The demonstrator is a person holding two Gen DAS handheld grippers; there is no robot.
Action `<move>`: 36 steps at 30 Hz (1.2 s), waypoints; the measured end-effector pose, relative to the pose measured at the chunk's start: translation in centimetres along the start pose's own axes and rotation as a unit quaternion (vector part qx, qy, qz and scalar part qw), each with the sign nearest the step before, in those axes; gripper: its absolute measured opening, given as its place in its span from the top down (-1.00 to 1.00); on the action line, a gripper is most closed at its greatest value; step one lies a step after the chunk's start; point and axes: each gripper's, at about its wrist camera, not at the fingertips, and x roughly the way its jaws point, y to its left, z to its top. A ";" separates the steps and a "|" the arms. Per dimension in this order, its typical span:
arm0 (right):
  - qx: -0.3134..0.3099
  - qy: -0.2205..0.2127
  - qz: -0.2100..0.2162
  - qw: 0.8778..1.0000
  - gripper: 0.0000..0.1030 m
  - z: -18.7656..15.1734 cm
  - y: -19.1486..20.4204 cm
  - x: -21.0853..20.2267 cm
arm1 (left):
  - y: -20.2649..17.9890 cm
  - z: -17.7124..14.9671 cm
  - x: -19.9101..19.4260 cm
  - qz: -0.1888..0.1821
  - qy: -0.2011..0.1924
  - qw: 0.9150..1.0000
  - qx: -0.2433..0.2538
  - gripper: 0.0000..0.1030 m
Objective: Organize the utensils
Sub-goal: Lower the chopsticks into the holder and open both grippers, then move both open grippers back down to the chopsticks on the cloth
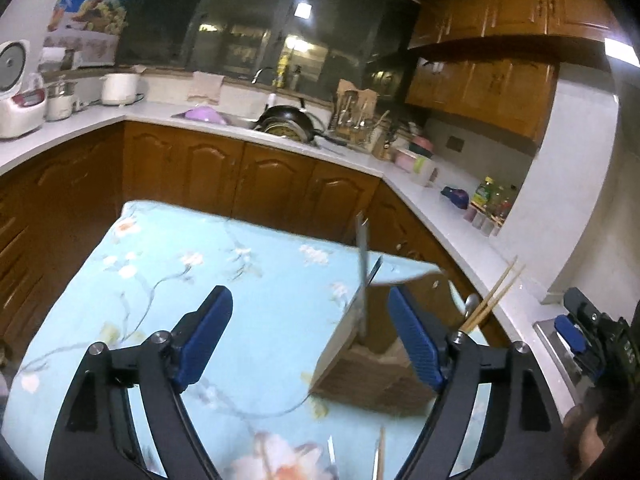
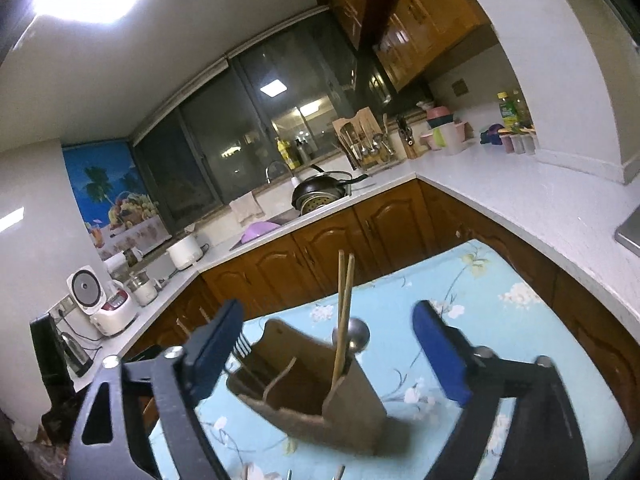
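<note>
A brown wooden utensil holder (image 1: 360, 372) stands on the table's light-blue floral cloth (image 1: 180, 264). It holds a flat metal utensil (image 1: 363, 264), a pair of chopsticks (image 1: 494, 296) and a spoon (image 1: 470, 304). My left gripper (image 1: 307, 296) is open, just left of the holder, with nothing between its fingers. In the right wrist view the holder (image 2: 320, 396) sits below my open right gripper (image 2: 328, 312), with chopsticks (image 2: 344, 304), spoon (image 2: 356, 334) and fork tines (image 2: 242, 346) sticking up. Loose utensil tips (image 1: 378, 456) lie near the front edge.
A white L-shaped counter (image 1: 452, 216) over brown cabinets (image 1: 216, 176) wraps the table on three sides. It carries a sink with a black pan (image 1: 286, 120), a utensil rack (image 1: 352, 116), bottles (image 1: 490, 196) and rice cookers (image 1: 18, 92). My right gripper (image 1: 576, 332) shows at the right edge.
</note>
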 end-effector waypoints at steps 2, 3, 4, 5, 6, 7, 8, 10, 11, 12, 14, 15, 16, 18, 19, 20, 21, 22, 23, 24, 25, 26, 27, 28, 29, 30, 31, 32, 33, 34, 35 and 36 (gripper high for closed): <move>0.002 0.011 0.004 1.000 -0.77 -0.9 -0.1 -0.6 | 0.8 -1.0 -0.7 0.007 0.014 1.000 -0.005 -0.60; 0.003 0.020 0.006 1.000 -0.77 -1.6 -0.1 -0.9 | 1.2 -1.6 -1.0 0.011 0.022 1.000 -0.007 -0.60; 0.003 0.029 0.006 1.000 -0.77 -2.1 -0.1 -1.0 | 1.7 -2.4 -1.3 0.017 0.029 0.999 -0.010 -0.60; 0.001 0.041 0.006 0.999 -0.77 -2.9 -0.1 -1.3 | 2.1 -3.0 -1.6 0.022 0.036 0.999 -0.013 -0.60; -0.001 0.052 0.004 0.999 -0.77 -3.7 0.0 -1.5 | 2.6 -3.7 -1.9 0.026 0.044 0.999 -0.016 -0.60; -0.002 0.061 0.002 0.998 -0.77 -4.4 -0.1 -1.7 | 3.1 -4.4 -2.1 0.030 0.053 0.998 -0.022 -0.60; -0.002 0.069 0.000 0.998 -0.77 -5.0 -0.2 -1.9 | 3.5 -5.0 -2.4 0.033 0.060 0.997 -0.026 -0.60; -0.004 0.089 -0.001 0.996 -0.77 -6.5 -0.3 -2.2 | 4.1 -6.3 -2.6 0.042 0.078 0.996 -0.030 -0.60; -0.005 0.100 -0.002 0.995 -0.77 -7.3 -0.2 -2.4 | 4.4 -6.9 -2.8 0.046 0.087 0.995 -0.030 -0.60; -0.005 0.107 -0.003 0.994 -0.77 -7.8 -0.3 -2.4 | 4.6 -7.6 -3.0 0.050 0.093 0.994 -0.031 -0.60; -0.008 0.124 -0.007 0.992 -0.77 -9.2 -0.2 -2.5 | 5.1 -8.5 -3.3 0.056 0.104 0.992 -0.034 -0.60; -0.007 0.132 -0.010 0.991 -0.77 -9.9 -0.3 -2.5 | 5.3 -9.1 -3.3 0.058 0.113 0.991 -0.035 -0.60; -0.006 0.139 -0.011 0.990 -0.77 -10.3 -0.4 -2.5 | 5.4 -9.4 -3.3 0.060 0.119 0.991 -0.035 -0.60; -0.005 0.150 -0.010 0.989 -0.77 -11.1 -0.4 -2.6 | 5.7 -10.1 -3.3 0.063 0.130 0.989 -0.035 -0.60; -0.005 0.153 -0.011 0.988 -0.77 -11.3 -0.4 -2.5 | 5.8 -10.5 -3.2 0.065 0.137 0.988 -0.034 -0.60; -0.008 0.158 -0.013 0.987 -0.77 -11.6 -0.2 -2.4 | 5.7 -10.8 -3.0 0.065 0.144 0.987 -0.033 -0.60; -0.012 0.163 -0.015 0.986 -0.77 -11.9 0.0 -2.2 | 5.7 -11.1 -2.7 0.065 0.151 0.986 -0.032 -0.60; -0.015 0.167 -0.017 0.986 -0.76 -12.1 0.3 -1.9 | 5.7 -11.4 -2.5 0.065 0.157 0.985 -0.031 -0.60; -0.017 0.170 -0.019 0.985 -0.74 -12.3 0.4 -1.7 | 5.7 -11.6 -2.2 0.065 0.162 0.984 -0.029 -0.60; -0.021 0.176 -0.020 0.984 -0.74 -12.5 0.6 -1.3 | 5.7 -11.8 -2.0 0.063 0.168 0.983 -0.027 -0.60; -0.025 0.181 -0.021 0.983 -0.73 -12.7 0.6 -1.0 | 5.6 -12.0 -1.8 0.063 0.172 0.983 -0.024 -0.60; -0.028 0.185 -0.022 0.982 -0.71 -12.9 0.8 -0.7 | 5.5 -12.0 -1.6 0.064 0.175 0.982 -0.021 -0.60; -0.031 0.190 -0.023 0.981 -0.64 -13.0 0.9 -0.3 | 5.4 -12.1 -1.3 0.063 0.180 0.981 -0.018 -0.60; -0.035 0.198 -0.026 0.979 -0.59 -13.1 0.9 0.3 | 5.4 -12.2 -1.2 0.062 0.183 0.981 -0.015 -0.60; -0.036 0.204 -0.029 0.978 -0.49 -13.3 0.9 0.7 | 5.3 -12.3 -1.0 0.063 0.187 0.980 -0.013 -0.60; -0.036 0.211 -0.031 0.976 -0.41 -13.5 0.8 1.2 | 5.2 -12.4 -0.8 0.062 0.189 0.980 -0.011 -0.60; -0.034 0.217 -0.033 0.975 -0.37 -13.7 0.7 1.6 | 5.0 -12.4 -0.5 0.062 0.193 0.979 -0.008 -0.60; -0.033 0.221 -0.035 0.974 -0.29 -13.9 0.6 1.9 | 4.9 -12.5 -0.3 0.062 0.196 0.979 -0.005 -0.60; -0.034 0.226 -0.038 0.973 -0.19 -14.1 0.6 2.2 | 4.9 -12.5 -0.1 0.062 0.199 0.978 -0.004 -0.60; -0.034 0.229 -0.041 0.972 -0.15 -14.2 0.5 2.5 | 4.7 -12.6 0.1 0.061 0.202 0.977 -0.002 -0.60; -0.034 0.232 -0.042 0.971 -0.09 -14.4 0.4 2.8 | 4.6 -12.7 0.3 0.061 0.205 0.977 0.000 -0.59; -0.034 0.236 -0.045 0.970 -0.02 -14.5 0.3 3.1 | 4.5 -12.8 0.6 0.060 0.208 0.976 0.003 -0.59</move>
